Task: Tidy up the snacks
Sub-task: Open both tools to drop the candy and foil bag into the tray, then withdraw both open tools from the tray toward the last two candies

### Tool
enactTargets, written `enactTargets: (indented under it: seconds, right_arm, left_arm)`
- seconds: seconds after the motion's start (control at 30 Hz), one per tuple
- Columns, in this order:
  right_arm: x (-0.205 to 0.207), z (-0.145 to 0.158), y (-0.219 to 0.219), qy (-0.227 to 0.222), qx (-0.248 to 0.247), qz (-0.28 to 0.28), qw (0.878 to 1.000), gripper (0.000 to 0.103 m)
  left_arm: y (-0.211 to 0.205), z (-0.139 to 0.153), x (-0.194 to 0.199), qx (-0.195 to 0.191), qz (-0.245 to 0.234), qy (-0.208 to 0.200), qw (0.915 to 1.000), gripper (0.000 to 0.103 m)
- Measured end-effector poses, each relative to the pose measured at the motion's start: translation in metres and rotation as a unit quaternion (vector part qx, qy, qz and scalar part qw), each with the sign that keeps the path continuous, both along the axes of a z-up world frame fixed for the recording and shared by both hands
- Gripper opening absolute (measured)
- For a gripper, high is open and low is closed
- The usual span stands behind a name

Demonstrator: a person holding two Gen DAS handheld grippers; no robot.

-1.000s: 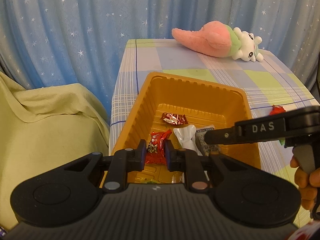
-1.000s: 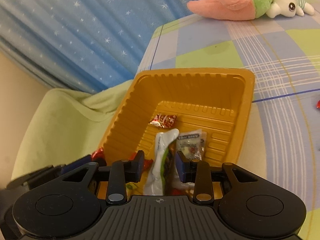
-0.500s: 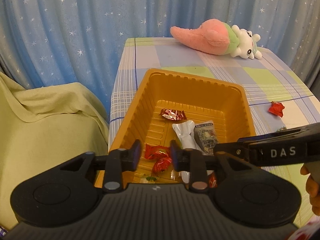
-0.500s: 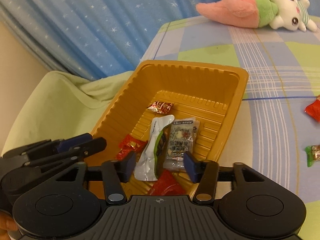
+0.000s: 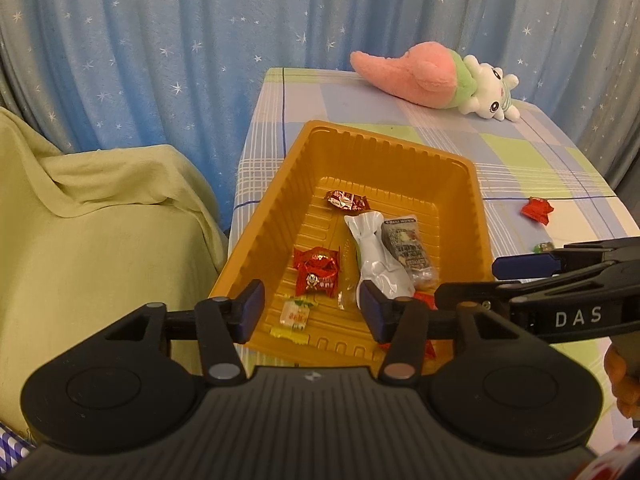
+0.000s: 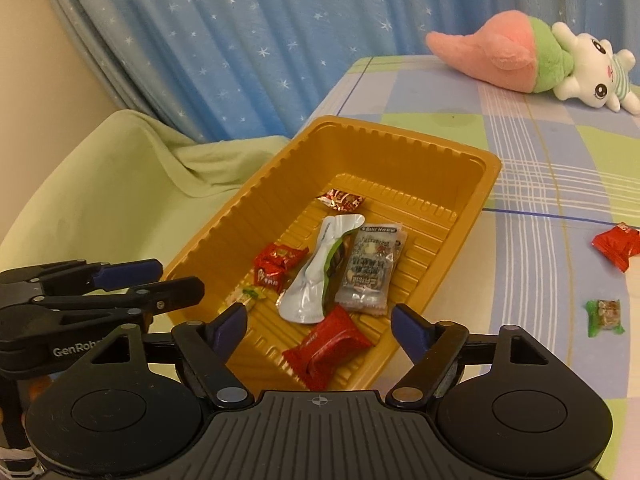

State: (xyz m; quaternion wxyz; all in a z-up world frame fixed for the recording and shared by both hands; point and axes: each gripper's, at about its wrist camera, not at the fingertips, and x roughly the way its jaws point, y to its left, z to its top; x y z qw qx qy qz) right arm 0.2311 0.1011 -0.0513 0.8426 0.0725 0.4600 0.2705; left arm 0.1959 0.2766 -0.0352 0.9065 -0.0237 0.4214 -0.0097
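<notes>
Hovering empty with jaws apart over the orange tray (image 6: 490, 176), the right gripper (image 6: 320, 326) should swing to the red candy (image 6: 616, 245) at 3 o'clock, while the left gripper (image 5: 310, 310), also released, waits.

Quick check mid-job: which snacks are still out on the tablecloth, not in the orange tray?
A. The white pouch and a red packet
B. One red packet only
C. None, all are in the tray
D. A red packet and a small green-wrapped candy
D. A red packet and a small green-wrapped candy lie on the tablecloth to the right of the orange tray; the white pouch is inside the tray.
</notes>
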Motion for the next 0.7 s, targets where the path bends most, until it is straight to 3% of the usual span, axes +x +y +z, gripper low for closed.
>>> enactTargets:
  seconds: [0.17,0.7]
  right_arm:
    - [-0.014,0.005,-0.006,-0.008,-0.001,-0.001,1.000,0.082]
    - [-0.053,0.010,-0.050,-0.005,-0.004,0.003,1.000,0.084]
  left_arm:
    - [-0.004,0.005,-0.014,-0.006,0.003,0.000,1.0000,0.059]
    - [-0.045,0.007,-0.056,-0.005,0.010,0.020,0.9997,0.062]
